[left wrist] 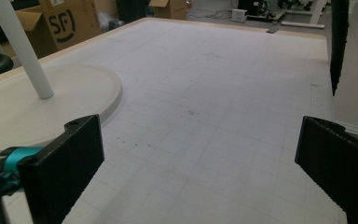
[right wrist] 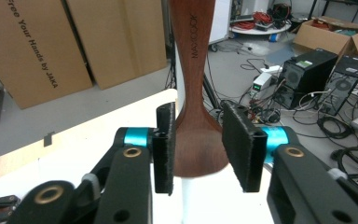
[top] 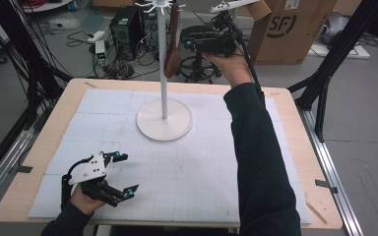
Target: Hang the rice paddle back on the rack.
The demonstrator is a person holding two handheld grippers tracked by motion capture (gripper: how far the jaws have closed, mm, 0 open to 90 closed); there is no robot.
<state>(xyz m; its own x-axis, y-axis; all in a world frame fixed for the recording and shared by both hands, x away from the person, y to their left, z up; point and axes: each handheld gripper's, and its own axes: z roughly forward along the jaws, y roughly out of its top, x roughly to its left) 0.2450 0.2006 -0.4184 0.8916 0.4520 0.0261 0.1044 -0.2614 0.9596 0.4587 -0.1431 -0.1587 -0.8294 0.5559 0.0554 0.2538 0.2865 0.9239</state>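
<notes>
- Wooden spoon (right wrist: 200, 135), dark brown, hangs bowl-down from the top of the white stand (top: 164, 73), up off the table (top: 39, 142).
- right gripper (right wrist: 196, 149) is held up at the spoon's bowl. In the right gripper view the bowl sits between the two black pads, with a visible gap on each side, so it's let go, not squeezing.
- left gripper (top: 123, 173) is down low at the near left of the white mat (top: 192, 167), jaws spread wide with nothing between them.
- stand's round base (top: 165, 120) sits mid-table toward the back, well apart from the left gripper.
</notes>
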